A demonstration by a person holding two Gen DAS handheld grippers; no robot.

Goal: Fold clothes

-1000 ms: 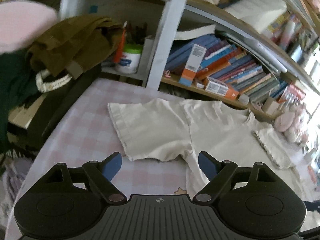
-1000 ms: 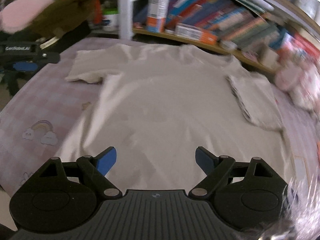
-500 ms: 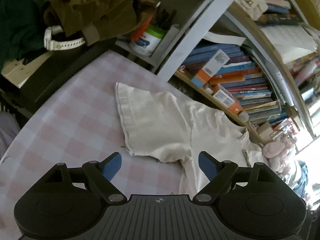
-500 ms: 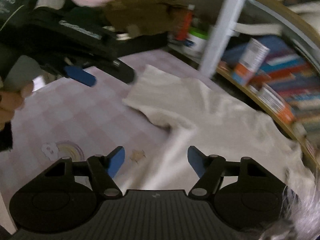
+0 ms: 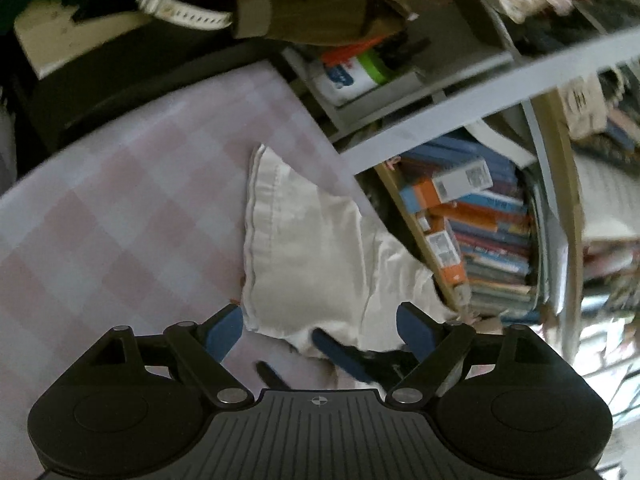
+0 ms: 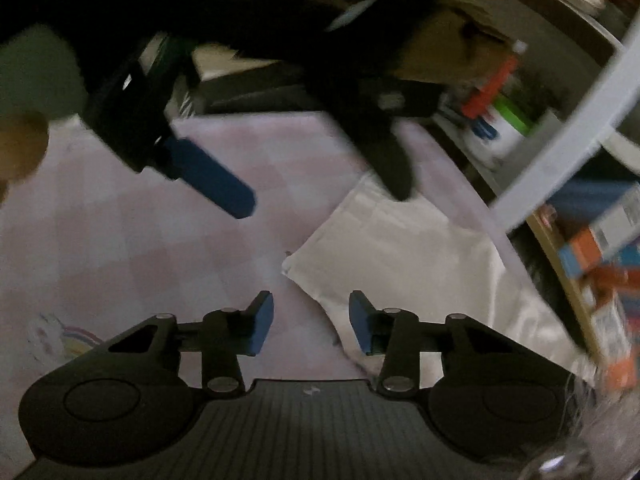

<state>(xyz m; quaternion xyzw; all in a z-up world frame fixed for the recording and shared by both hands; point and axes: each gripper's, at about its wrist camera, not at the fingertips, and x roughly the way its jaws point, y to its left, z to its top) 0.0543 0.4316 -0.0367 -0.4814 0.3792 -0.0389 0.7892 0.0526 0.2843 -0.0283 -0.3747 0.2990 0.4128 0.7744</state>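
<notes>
Surface: a pink checked sheet [image 5: 120, 216], with a bookshelf [image 5: 492, 240] behind it.
Shirt: the cream T-shirt [image 5: 316, 264] lies flat on the sheet – its sleeve hem is toward both grippers.
Container: a white tub [image 5: 348, 76] on a shelf; its contents are too blurred to tell.
Left gripper [image 5: 320, 330]: jaws wide, nothing pinched.
Right gripper [image 6: 311, 322]: jaws closing, the sleeve corner beside them, not pressed.
Right view only: a rainbow print [image 6: 60, 336] on the sheet.

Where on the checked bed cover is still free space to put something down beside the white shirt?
The pink checked cover is bare from the white shirt sleeve hem to the dark pile. The rainbow print corner is free too. It is crowded toward the bookshelf and around both tongs.
</notes>
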